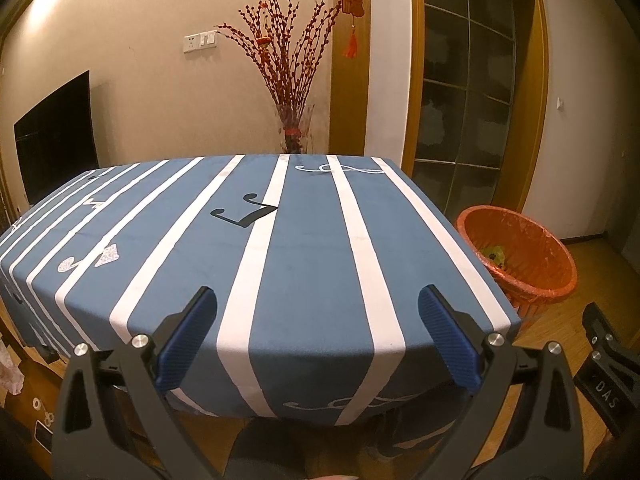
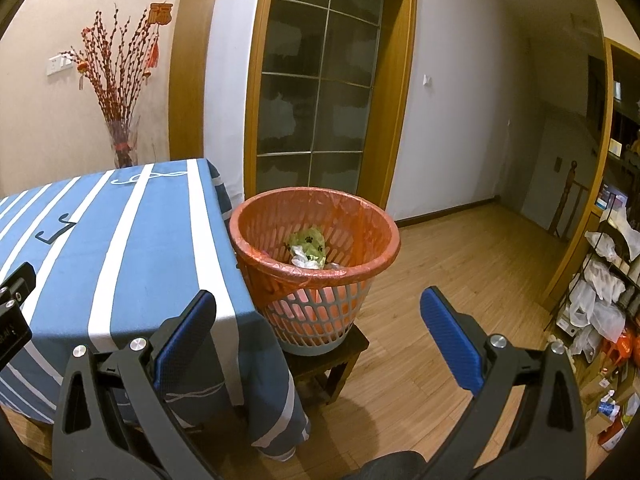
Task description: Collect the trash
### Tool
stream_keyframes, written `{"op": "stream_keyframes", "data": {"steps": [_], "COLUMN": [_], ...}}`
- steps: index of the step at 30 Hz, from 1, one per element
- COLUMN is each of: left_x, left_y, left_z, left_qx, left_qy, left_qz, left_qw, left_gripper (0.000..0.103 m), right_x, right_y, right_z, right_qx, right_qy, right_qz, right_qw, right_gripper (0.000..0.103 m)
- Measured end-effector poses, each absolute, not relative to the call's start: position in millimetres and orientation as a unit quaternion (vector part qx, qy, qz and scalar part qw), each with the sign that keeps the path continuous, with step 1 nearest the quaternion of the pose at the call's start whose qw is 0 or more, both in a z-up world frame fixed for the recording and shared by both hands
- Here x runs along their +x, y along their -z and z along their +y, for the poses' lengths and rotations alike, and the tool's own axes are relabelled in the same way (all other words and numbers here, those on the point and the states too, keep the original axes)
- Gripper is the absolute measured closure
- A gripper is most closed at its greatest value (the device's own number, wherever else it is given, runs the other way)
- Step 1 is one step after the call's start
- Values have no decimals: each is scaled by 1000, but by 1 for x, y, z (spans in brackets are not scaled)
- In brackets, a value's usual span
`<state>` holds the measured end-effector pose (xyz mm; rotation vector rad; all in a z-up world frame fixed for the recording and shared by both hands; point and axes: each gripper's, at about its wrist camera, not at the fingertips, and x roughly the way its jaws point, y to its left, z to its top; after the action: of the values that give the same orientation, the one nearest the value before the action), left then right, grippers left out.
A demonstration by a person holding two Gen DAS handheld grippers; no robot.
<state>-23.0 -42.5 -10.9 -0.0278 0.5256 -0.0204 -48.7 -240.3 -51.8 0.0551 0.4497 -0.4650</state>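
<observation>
Left gripper point(image 1: 318, 304) hangs over the near edge of the blue-and-white striped surface point(image 1: 304, 264), fingers point(image 1: 444, 336) spread wide, nothing between them. Right gripper point(image 2: 318, 308) faces the trash basket point(image 2: 316, 280), fingers likewise wide and empty. Basket has a red liner, stands on a low wooden stool point(image 2: 344, 356) just beside the surface's corner; crumpled green-and-white trash point(image 2: 308, 250) lies inside it.

We see a home living room: wall TV point(image 1: 56, 136), cloth-covered table point(image 1: 256, 264), vase of red branches point(image 1: 290, 92), wood floor point(image 2: 460, 280).
</observation>
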Motion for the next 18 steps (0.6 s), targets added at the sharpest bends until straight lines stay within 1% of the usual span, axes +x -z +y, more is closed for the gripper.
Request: {"op": "stream_keyframes", "data": {"steps": [18], "left_x": [-22], "left_y": [10], "left_z": [-42], "left_qx": [-19], "left_qy": [14], "left_qz": [259], "left_qw": [965], "left_gripper": [4], "right_x": [-49], "right_y": [51], "right_z": [-239], "right_qx": [26], "right_qy": [228], "right_qz": [220], "right_qw": [948], "right_gripper": [3]}}
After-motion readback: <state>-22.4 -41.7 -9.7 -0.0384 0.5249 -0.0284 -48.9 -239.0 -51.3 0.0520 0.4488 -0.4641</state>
